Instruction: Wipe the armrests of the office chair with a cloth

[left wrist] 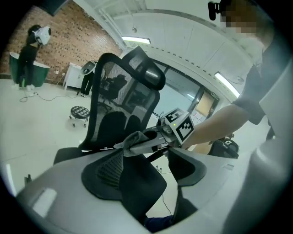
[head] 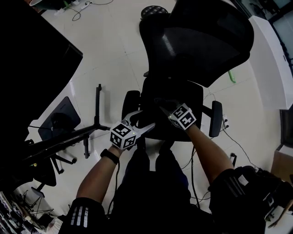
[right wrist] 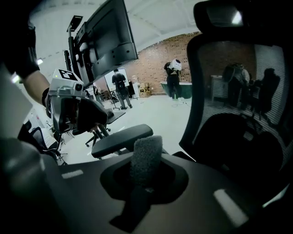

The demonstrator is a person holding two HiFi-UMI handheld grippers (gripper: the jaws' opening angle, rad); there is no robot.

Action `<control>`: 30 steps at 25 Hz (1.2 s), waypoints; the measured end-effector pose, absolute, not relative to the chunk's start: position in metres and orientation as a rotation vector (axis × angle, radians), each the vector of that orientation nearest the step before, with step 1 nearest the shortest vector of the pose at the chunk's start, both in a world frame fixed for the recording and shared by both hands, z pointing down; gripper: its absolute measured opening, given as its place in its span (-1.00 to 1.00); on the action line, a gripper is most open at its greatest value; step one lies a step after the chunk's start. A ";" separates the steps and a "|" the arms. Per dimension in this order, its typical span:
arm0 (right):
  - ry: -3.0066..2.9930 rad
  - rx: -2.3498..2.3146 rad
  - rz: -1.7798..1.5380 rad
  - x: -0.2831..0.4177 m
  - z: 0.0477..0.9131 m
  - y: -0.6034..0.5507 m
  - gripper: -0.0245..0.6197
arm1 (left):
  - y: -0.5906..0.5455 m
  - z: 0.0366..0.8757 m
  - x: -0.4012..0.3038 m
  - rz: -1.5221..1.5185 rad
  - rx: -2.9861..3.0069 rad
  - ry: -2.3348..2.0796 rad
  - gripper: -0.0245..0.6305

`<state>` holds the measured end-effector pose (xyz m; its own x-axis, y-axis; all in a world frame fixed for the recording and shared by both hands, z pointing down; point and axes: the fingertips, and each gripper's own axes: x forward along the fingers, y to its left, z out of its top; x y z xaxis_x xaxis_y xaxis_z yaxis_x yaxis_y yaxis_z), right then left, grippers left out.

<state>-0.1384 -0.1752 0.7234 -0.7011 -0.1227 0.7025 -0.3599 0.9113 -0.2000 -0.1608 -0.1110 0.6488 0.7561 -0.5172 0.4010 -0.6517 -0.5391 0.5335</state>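
The black mesh office chair [head: 197, 41] stands right in front of me. Its left armrest [head: 130, 103] and right armrest [head: 215, 118] flank the seat. My right gripper [head: 160, 104] hovers over the seat, shut on a grey cloth [right wrist: 146, 153] that sticks up between its jaws. The left armrest [right wrist: 121, 139] lies just beyond the cloth and apart from it. The left gripper view shows the same cloth [left wrist: 132, 140] pinched at the right gripper's tips. My left gripper [head: 143, 121] is open and holds nothing, close beside the right one, between the left armrest and the seat.
A large black screen on a wheeled stand [head: 32, 68] fills the left side, with its legs [head: 87, 132] near the chair. A round stool [head: 153, 10] sits behind the chair. A white desk [head: 270, 64] is on the right. Cables [head: 229, 151] trail on the floor.
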 end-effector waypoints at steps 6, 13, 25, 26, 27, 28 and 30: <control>-2.338 0.261 0.353 -0.212 0.729 -0.193 -0.81 | -0.120 0.653 -0.226 0.208 2.219 -0.990 0.08; -2.297 0.207 0.266 -0.274 0.747 -0.209 -0.81 | -0.118 0.662 -0.275 0.182 2.175 -1.055 0.08; -2.216 0.152 0.238 -0.309 0.776 -0.190 -0.81 | -0.096 0.680 -0.311 0.156 2.120 -1.080 0.08; -2.218 0.158 0.239 -0.309 0.778 -0.190 -0.81 | -0.094 0.680 -0.312 0.154 2.117 -1.083 0.08; -2.220 0.160 0.241 -0.309 0.778 -0.188 -0.81 | -0.092 0.681 -0.313 0.151 2.114 -1.086 0.08; -2.221 0.157 0.243 -0.309 0.778 -0.185 -0.81 | -0.090 0.681 -0.314 0.150 2.111 -1.088 0.08; -2.225 0.139 0.249 -0.310 0.775 -0.175 -0.81 | -0.087 0.681 -0.315 0.149 2.109 -1.090 0.08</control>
